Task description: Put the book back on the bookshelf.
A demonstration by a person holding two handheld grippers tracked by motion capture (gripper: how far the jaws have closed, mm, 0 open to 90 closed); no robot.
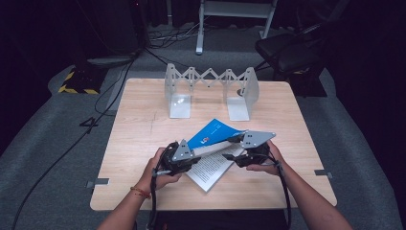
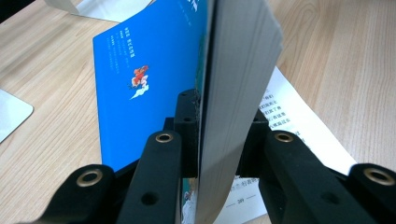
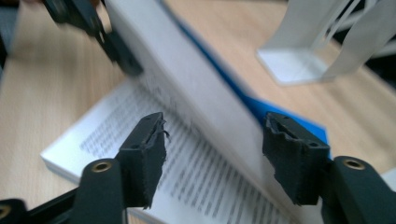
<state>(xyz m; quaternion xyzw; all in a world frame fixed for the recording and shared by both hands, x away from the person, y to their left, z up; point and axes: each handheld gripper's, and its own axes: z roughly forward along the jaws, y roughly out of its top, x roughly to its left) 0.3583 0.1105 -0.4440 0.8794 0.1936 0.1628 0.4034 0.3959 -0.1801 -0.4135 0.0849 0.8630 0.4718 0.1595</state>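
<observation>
A book with a blue cover (image 1: 214, 131) lies open on the wooden table (image 1: 139, 139), its printed page (image 1: 210, 170) facing up. My left gripper (image 1: 197, 157) is shut on a thick block of pages (image 2: 238, 60) together with the blue cover (image 2: 144, 93), and holds that block up on edge. In the right gripper view the raised block (image 3: 187, 79) runs slantwise between the jaws of my right gripper (image 3: 212, 140), which stand apart and open; the pads do not press on it. From above, the right gripper (image 1: 233, 148) sits at the book's right side.
A white expandable book stand (image 1: 210, 81) stands at the table's far side, behind the book; one of its foot plates (image 3: 292, 65) lies beyond the right jaw. Cables and a chair are on the floor past the table. The person's forearms come in from the near edge.
</observation>
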